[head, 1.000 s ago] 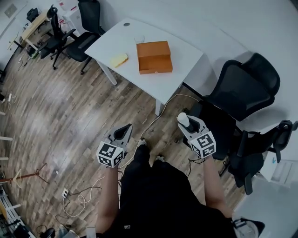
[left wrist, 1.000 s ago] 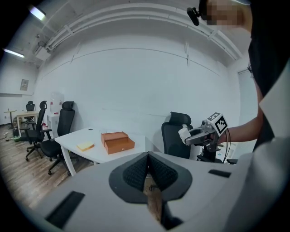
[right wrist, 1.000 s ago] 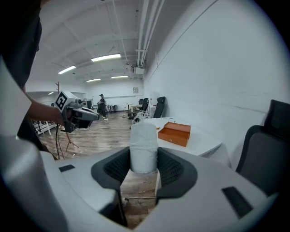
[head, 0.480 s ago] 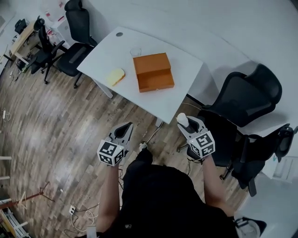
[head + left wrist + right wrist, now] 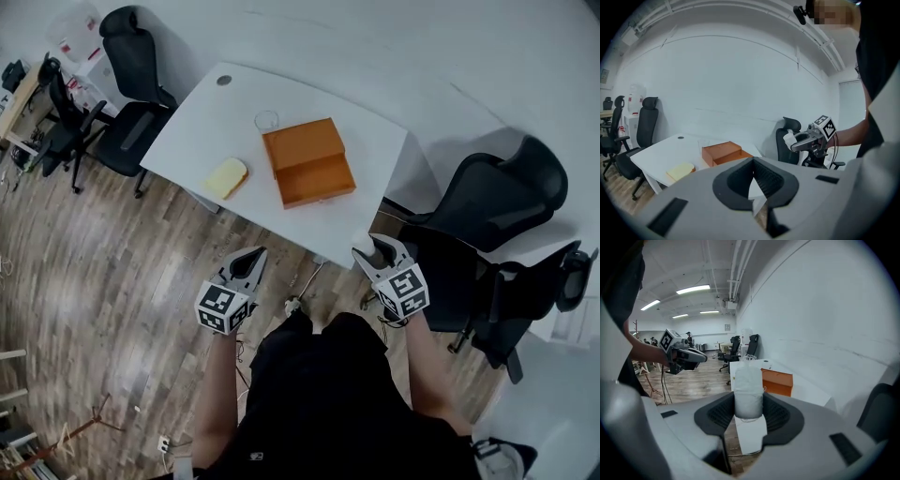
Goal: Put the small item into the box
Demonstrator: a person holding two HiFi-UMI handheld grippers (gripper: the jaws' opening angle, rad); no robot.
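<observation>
An orange box (image 5: 309, 161) lies on the white table (image 5: 206, 122), lid shut as far as I can tell; it also shows in the left gripper view (image 5: 723, 153) and the right gripper view (image 5: 777, 382). My right gripper (image 5: 373, 251) hovers over the table's near right corner, shut on a small white pouch (image 5: 748, 380) that stands upright between its pads (image 5: 776, 413). My left gripper (image 5: 253, 257) hangs above the wooden floor short of the table, jaws shut and empty (image 5: 753, 161). Each gripper sees the other: the right one (image 5: 797, 139), the left one (image 5: 693, 356).
On the table a yellow sponge-like item (image 5: 226, 177) and a clear glass (image 5: 266, 121) sit left of the box. Black office chairs stand at the right (image 5: 492, 197) and far left (image 5: 131, 103). A cable (image 5: 298, 298) trails on the floor by my feet.
The table and box have come closer and lower in the head view as I step toward them. Both grippers keep their pose, and the right one still holds the pouch.
</observation>
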